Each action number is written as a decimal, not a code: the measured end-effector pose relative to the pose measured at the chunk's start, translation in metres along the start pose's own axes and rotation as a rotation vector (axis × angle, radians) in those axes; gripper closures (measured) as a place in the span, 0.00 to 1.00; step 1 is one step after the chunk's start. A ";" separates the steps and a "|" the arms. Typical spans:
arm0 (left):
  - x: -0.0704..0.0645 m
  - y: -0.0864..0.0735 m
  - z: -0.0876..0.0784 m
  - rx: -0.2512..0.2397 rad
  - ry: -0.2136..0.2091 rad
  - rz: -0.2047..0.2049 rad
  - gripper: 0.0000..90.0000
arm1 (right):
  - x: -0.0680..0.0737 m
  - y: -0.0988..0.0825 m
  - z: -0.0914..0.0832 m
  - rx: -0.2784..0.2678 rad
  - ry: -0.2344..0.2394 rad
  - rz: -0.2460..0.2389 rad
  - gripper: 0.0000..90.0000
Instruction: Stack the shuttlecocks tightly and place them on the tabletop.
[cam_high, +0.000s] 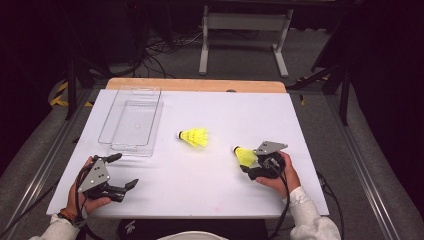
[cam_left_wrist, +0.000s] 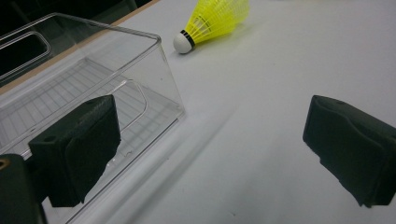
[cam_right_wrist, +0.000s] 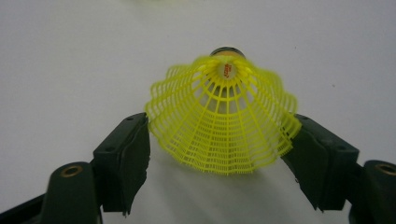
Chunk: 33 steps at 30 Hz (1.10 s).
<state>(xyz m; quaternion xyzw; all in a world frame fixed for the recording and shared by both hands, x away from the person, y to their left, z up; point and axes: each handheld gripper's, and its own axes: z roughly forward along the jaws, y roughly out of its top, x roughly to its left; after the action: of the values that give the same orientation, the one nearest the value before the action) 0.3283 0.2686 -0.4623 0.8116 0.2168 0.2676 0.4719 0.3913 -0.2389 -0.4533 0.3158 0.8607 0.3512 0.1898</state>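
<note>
The work surface is a white board laid on a wooden tabletop, whose far edge shows bare beyond it; around it lie grey floor, black cables and a white frame leg in a dark room. A clear plastic box sits at the far left of the board, open side up. My left gripper rests near the board's front left corner, jaws spread wide with nothing between them; in the left gripper view the box wall stands just behind my left-hand pad. A loose yellow shuttlecock lies on its side at mid-board, well apart from both grippers. My right gripper sits toward the front right, jaws wide, bracketing the skirt of the second shuttlecock, cork end pointing away from me. The skirt rim lies against or just beside both pads; I cannot tell whether they press it. Nothing stands between this shuttlecock and the box except the loose one.
</note>
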 end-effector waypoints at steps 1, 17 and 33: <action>0.000 0.000 0.000 0.002 -0.001 0.002 0.05 | 0.000 -0.003 0.000 0.009 -0.003 0.003 0.28; 0.000 0.000 0.000 0.003 0.000 0.001 0.05 | 0.005 -0.015 -0.003 0.000 -0.044 0.011 0.23; -0.001 0.000 0.000 0.004 -0.002 -0.005 0.05 | 0.025 -0.021 -0.024 -0.064 -0.081 0.031 0.33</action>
<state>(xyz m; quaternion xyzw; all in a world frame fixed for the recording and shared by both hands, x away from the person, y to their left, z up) 0.3282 0.2678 -0.4624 0.8123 0.2188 0.2651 0.4711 0.3514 -0.2459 -0.4550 0.3367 0.8357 0.3686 0.2289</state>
